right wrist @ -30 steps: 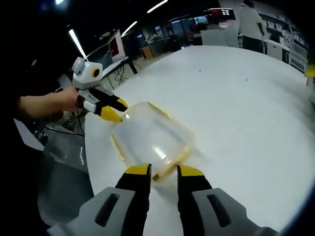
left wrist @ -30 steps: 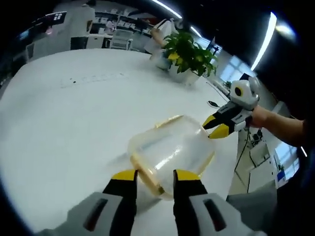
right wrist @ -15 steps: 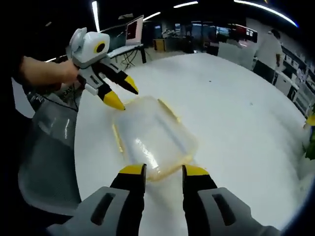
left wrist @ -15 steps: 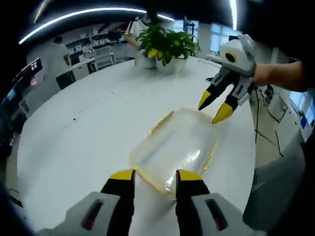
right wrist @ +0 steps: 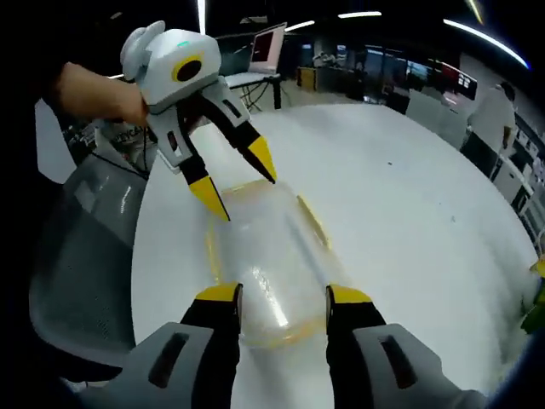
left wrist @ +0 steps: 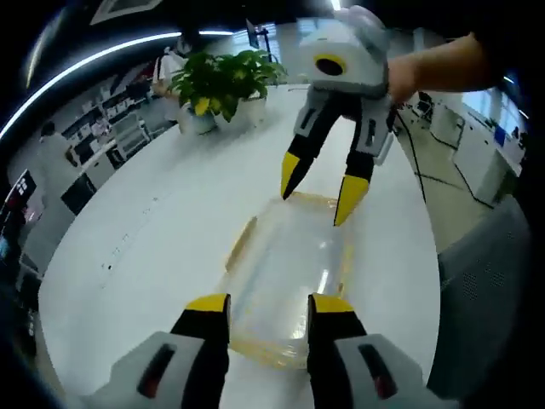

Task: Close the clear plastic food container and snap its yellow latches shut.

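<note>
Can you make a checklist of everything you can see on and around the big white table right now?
Surface: white table, round-edged, plain and bare around the box.
Job's things: clear plastic food container lies flat on the table, yellow latches along its sides; whether they are snapped cannot be told.
Clutter: nothing seen near the container; a potted plant stands at the far side of the table.
Grippers: left gripper open, its jaws astride the container's near end; right gripper open, jaws astride the opposite end.
Cables: dark cables hang beyond the table edge.
Surroundings: grey mesh chair beside the table, a monitor, people standing in the background, ceiling strip lights.
</note>
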The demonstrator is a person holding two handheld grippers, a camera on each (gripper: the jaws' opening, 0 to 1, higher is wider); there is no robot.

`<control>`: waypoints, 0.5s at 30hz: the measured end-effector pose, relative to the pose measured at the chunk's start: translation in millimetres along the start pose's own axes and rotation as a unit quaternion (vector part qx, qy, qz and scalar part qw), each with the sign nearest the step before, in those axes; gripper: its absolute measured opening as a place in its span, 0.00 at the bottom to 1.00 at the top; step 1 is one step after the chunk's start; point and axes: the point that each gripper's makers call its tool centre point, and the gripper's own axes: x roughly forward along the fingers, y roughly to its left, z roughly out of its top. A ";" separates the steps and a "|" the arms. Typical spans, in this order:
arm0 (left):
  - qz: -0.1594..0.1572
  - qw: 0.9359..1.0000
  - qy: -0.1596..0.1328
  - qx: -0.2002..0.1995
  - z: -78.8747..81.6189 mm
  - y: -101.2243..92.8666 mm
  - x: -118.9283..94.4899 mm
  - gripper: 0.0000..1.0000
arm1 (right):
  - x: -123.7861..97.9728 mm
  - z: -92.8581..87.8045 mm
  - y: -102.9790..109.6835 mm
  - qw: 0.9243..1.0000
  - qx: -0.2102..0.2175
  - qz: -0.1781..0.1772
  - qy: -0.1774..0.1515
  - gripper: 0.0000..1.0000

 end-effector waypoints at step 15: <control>-0.029 1.000 -0.001 0.013 4.8 -4.0 8.7 0.28 | 23.1 24.3 8.2 0.998 -0.051 0.029 0.005 0.36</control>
